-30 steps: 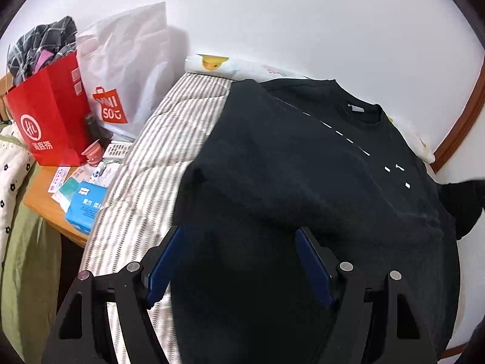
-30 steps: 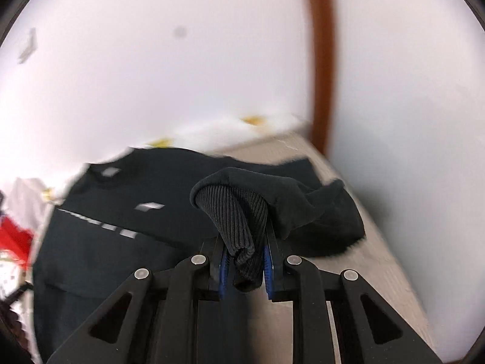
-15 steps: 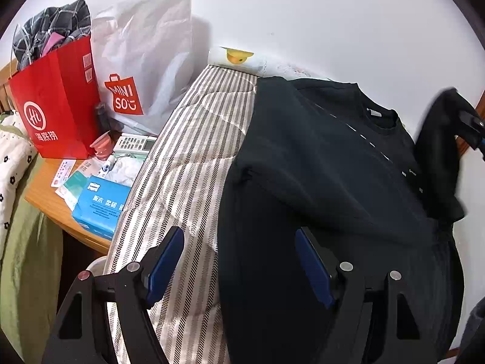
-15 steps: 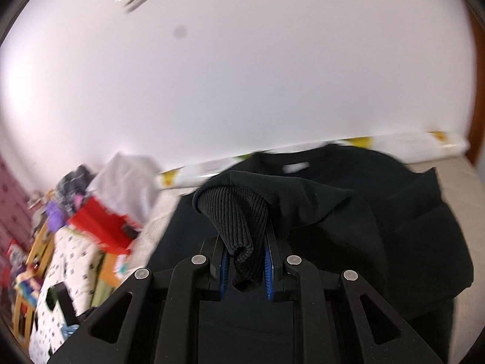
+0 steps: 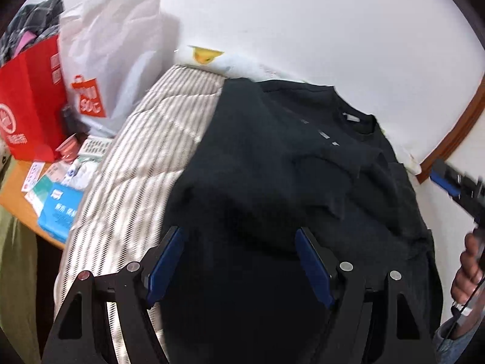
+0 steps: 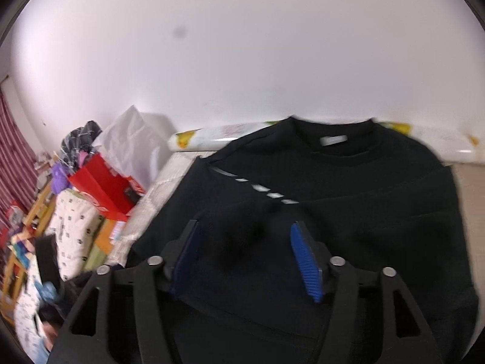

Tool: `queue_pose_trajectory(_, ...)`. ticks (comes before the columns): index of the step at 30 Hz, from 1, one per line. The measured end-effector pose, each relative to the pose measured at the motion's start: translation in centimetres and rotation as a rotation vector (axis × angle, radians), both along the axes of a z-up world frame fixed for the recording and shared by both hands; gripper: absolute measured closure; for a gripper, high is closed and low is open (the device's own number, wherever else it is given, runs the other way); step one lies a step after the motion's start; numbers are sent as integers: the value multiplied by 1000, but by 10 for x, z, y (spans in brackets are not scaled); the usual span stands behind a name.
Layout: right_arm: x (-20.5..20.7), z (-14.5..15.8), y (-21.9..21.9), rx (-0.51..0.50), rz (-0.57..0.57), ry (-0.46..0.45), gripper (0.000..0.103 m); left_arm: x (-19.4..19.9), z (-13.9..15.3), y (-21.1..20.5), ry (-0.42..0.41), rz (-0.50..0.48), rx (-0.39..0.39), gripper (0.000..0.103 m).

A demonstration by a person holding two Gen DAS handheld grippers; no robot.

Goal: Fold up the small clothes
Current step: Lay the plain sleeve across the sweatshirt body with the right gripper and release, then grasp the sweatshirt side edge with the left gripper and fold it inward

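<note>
A black sweatshirt [image 5: 272, 182] lies flat on a striped mattress [image 5: 142, 163], neck label [image 6: 333, 140] toward the wall. One sleeve [image 5: 348, 182] lies folded across its chest. My left gripper [image 5: 239, 242] hovers open over the lower body of the sweatshirt with nothing between its pads. My right gripper [image 6: 245, 242] is opening over the chest. The dark sleeve cloth lies loose below and between its blue pads [image 6: 303, 254], which do not press on it. In the left wrist view the right gripper [image 5: 451, 185] shows at the right edge, held by a hand [image 5: 468, 270].
Left of the mattress, a wooden side table [image 5: 12, 194] carries a red paper bag [image 5: 30, 100], a white shopping bag [image 5: 112, 60] and a blue tissue pack [image 5: 60, 209]. A rolled printed mat [image 6: 212, 136] lies along the white wall. A brown door frame [image 5: 451, 133] stands right.
The right gripper swung left with the sleeve cuff across the sweatshirt's chest, then its jaws parted and the cuff dropped out. The left gripper shifted slightly, still open.
</note>
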State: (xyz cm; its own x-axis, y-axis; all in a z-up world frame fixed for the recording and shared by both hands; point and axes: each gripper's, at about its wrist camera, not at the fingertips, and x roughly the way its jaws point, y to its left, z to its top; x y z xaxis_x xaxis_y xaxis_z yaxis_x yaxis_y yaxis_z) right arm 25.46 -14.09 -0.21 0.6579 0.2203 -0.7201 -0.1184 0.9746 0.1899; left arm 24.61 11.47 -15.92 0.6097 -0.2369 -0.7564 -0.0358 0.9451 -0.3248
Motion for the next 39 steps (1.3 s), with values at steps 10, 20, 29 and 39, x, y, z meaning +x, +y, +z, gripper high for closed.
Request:
queue_pose_trajectory(10,-53,-33,-148,-195,-234,83,38,38,-2,-66,18,-98,19,30)
queue_pose_trajectory(20,-73,-76,-200,-192,-308,156,38,63,-9,-95,6,-68,148,72)
queue_pose_trajectory(29,-76,-62,-199,-181,-317,113,38,41,33,-41,-38,-31,136,88)
queue_pose_trajectory(39,-55,-29,-129,-185,-172,47,38,12,13,-12,30,-17,20,54)
